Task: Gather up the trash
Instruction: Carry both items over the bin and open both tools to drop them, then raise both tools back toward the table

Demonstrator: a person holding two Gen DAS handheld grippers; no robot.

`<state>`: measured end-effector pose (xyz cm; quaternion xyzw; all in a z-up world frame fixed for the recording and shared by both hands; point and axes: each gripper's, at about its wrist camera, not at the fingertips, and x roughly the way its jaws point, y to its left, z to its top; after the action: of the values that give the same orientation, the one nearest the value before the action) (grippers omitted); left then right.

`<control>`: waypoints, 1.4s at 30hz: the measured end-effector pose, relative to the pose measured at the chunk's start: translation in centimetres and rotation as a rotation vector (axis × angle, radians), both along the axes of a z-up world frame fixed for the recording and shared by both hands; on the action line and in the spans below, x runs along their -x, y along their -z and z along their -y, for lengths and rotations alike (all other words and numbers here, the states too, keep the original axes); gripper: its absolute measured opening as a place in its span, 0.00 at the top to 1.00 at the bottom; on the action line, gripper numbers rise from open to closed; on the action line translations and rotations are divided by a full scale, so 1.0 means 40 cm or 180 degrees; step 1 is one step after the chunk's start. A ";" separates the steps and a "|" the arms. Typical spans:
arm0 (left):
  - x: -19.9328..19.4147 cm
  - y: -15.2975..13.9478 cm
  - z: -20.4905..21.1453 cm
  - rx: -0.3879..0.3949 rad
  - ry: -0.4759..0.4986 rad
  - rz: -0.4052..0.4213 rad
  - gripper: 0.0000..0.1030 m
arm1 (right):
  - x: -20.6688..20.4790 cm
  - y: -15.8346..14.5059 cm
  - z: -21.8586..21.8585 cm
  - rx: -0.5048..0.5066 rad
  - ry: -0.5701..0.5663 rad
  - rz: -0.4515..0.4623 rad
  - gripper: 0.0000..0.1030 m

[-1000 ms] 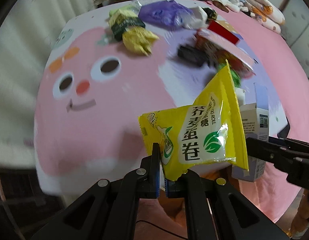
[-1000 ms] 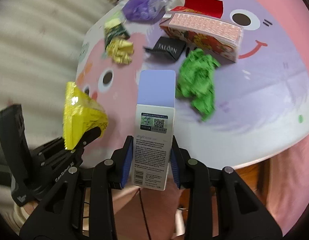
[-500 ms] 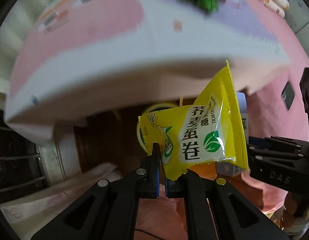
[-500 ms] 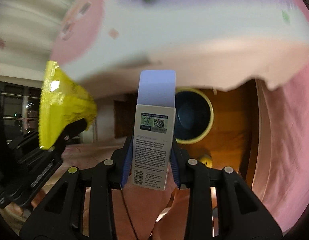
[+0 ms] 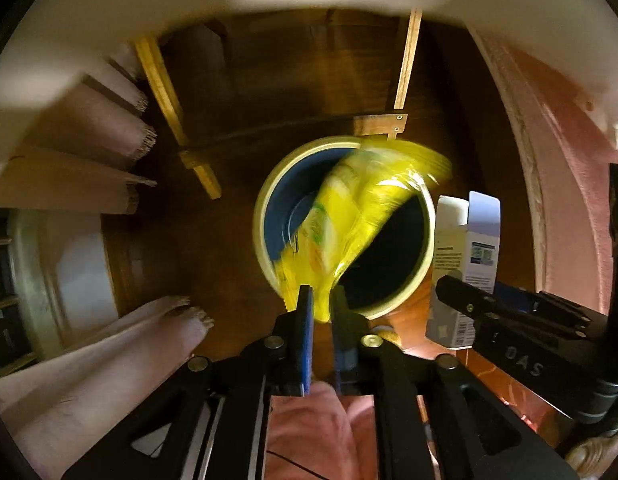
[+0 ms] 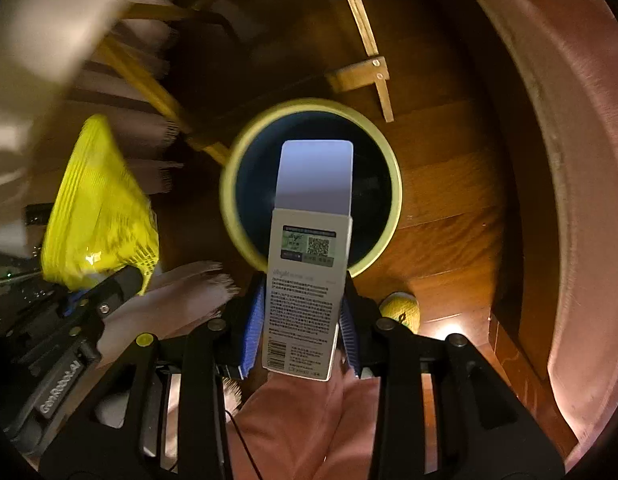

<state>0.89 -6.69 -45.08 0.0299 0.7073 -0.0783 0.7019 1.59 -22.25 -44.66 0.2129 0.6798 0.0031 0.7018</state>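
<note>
Gripping the yellow snack bag [image 5: 361, 216], the left tool [image 5: 321, 304] holds it directly ahead over the bin [image 5: 265, 216], while the right tool [image 6: 305, 308], clamping the white carton [image 6: 309, 264], aims its long axis at the same opening.

Both my wrist cameras are looking steeply down along my fingers, from close above, at the round bin [image 5: 269, 240] [image 6: 393, 216] on the wooden floor [image 5: 229, 248] [image 6: 449, 184], which both views are sharing.
</note>
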 end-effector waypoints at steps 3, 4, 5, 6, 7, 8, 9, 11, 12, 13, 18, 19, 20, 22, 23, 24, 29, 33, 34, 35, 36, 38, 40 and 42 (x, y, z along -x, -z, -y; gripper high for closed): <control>-0.005 0.036 0.008 -0.0016 0.0061 0.0060 0.58 | -0.022 0.058 -0.020 0.0040 0.0030 -0.0001 0.69; -0.011 0.043 0.007 -0.0015 0.0079 0.0081 0.49 | -0.026 0.071 -0.027 0.0047 0.0039 0.0001 0.69; -0.030 0.046 -0.004 -0.0015 0.0098 0.0101 0.42 | -0.035 0.084 -0.023 0.0048 0.0052 0.0002 0.69; -0.032 0.048 -0.003 -0.0022 0.0110 0.0131 0.38 | -0.052 0.101 -0.025 0.0053 0.0064 0.0004 0.68; -0.035 0.045 -0.004 -0.0026 0.0115 0.0167 0.32 | -0.059 0.109 -0.024 0.0053 0.0082 0.0017 0.68; -0.049 0.055 -0.029 -0.0023 0.0118 0.0198 0.29 | -0.072 0.119 -0.022 0.0053 0.0094 0.0027 0.68; -0.047 0.055 -0.039 -0.0025 0.0122 0.0224 0.28 | -0.081 0.127 -0.022 0.0052 0.0108 0.0044 0.67; -0.058 0.046 -0.065 -0.0020 0.0118 0.0279 0.27 | -0.095 0.125 -0.023 0.0080 0.0123 0.0082 0.66; -0.064 0.037 -0.070 -0.0027 0.0107 0.0324 0.26 | -0.104 0.120 -0.026 0.0102 0.0129 0.0093 0.61; -0.062 0.022 -0.075 -0.0034 0.0096 0.0371 0.24 | -0.103 0.110 -0.027 0.0115 0.0136 0.0117 0.52; -0.054 -0.079 -0.109 -0.0072 0.0017 0.0585 0.21 | -0.114 0.047 -0.050 0.0134 0.0067 0.0269 0.41; -0.052 -0.094 -0.113 -0.0073 0.0005 0.0606 0.21 | -0.114 0.031 -0.056 0.0140 0.0056 0.0296 0.41; -0.044 -0.129 -0.119 -0.0067 -0.0012 0.0636 0.21 | -0.113 0.013 -0.060 0.0141 0.0048 0.0323 0.41; -0.036 -0.172 -0.125 -0.0070 -0.0017 0.0677 0.21 | -0.104 -0.027 -0.068 0.0157 0.0034 0.0369 0.40; -0.030 -0.212 -0.130 -0.0057 -0.0006 0.0719 0.21 | -0.100 -0.045 -0.074 0.0160 0.0034 0.0382 0.40; -0.026 -0.237 -0.131 -0.0049 0.0006 0.0744 0.21 | -0.098 -0.068 -0.077 0.0160 0.0035 0.0396 0.40; 0.002 -0.423 -0.134 0.0014 0.0154 0.0938 0.21 | -0.043 -0.211 -0.085 0.0125 0.0073 0.0504 0.40; 0.022 -0.585 -0.129 0.0083 0.0339 0.1150 0.21 | 0.005 -0.347 -0.094 0.0120 0.0106 0.0623 0.40; 0.024 -0.617 -0.128 0.0085 0.0377 0.1205 0.21 | 0.017 -0.388 -0.096 0.0116 0.0119 0.0664 0.40; 0.025 -0.654 -0.128 0.0093 0.0422 0.1259 0.21 | 0.025 -0.418 -0.094 0.0114 0.0127 0.0691 0.40; 0.026 -0.698 -0.127 0.0104 0.0464 0.1317 0.21 | 0.034 -0.449 -0.093 0.0113 0.0139 0.0726 0.40; 0.029 -0.774 -0.128 0.0159 0.0513 0.1412 0.21 | 0.054 -0.520 -0.091 0.0107 0.0171 0.0817 0.40; 0.032 -0.833 -0.128 0.0210 0.0555 0.1479 0.21 | 0.075 -0.590 -0.091 0.0127 0.0197 0.0909 0.40; 0.029 -0.896 -0.127 0.0253 0.0638 0.1550 0.21 | 0.094 -0.661 -0.093 0.0166 0.0214 0.1019 0.40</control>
<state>-0.28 -1.61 -9.24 0.0902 0.5076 -0.1657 0.8407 -2.16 -18.52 -18.22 0.2140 0.5517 -0.0041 0.8061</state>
